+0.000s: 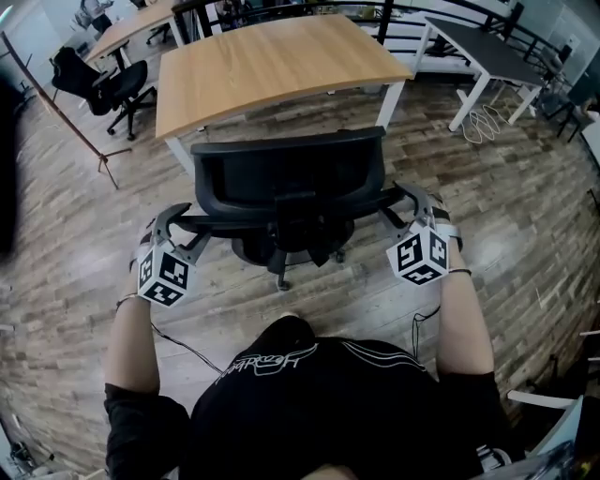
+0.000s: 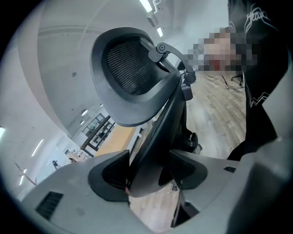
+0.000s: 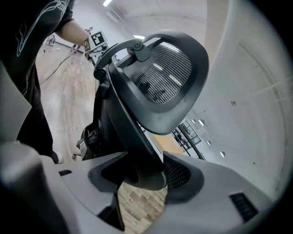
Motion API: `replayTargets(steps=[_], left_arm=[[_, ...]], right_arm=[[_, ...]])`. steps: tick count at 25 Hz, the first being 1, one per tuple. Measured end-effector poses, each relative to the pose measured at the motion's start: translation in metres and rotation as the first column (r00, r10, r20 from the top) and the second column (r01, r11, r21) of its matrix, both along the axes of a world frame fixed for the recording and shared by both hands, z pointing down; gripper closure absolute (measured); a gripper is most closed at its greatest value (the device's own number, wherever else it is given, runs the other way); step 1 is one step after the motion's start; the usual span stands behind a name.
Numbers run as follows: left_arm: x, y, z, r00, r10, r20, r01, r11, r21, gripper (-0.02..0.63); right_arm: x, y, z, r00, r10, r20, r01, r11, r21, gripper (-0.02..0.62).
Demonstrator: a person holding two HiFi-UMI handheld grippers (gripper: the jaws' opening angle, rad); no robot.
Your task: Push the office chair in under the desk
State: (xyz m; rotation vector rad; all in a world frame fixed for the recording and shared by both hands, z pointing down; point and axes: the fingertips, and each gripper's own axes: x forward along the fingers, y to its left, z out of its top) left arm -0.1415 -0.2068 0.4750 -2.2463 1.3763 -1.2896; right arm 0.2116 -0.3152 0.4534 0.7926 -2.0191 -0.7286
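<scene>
Where your left gripper (image 2: 149, 171) meets the office chair (image 1: 291, 183), the jaws are pinched on a black bar (image 2: 158, 137) of the chair's back frame. Your right gripper (image 3: 142, 171) is pinched the same way on the bar at the other side.

There's no readable brand or label on the chair. The marker cubes (image 1: 162, 274) carry black-and-white square patterns only, no letters. The white script print on your black shirt (image 1: 309, 412) is too distorted to read.

Head view only:
- The chair stands on the wood floor (image 1: 84, 272) with its back toward you, right in front of the near edge of the wooden desk (image 1: 272, 66).
- A second black chair (image 1: 112, 84) sits far left.
- A dark table (image 1: 487, 52) and white cables (image 1: 483, 122) are far right.

Gripper views only:
- The mesh panel (image 2: 130, 68) is seen from below, with ceiling lights (image 2: 146, 5) above.
- The right gripper view also catches your left forearm (image 3: 71, 31) and its cube past the chair.

The seat is hidden under the chair's back, so you can't tell how far it reaches under the desk. One caster (image 1: 281, 283) shows. Your legs are cut off by the frame.
</scene>
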Motion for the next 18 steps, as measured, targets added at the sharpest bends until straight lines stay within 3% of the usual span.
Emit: replayTargets(steps=[18], left_arm=[[-0.065,-0.138,0.0,0.999,-0.037,0.033,0.036,0.999,0.013,0.354]], right_arm=[[-0.062,-0.132,-0.001,1.0,-0.008,0.027,0.007,1.0,0.016,0.334]])
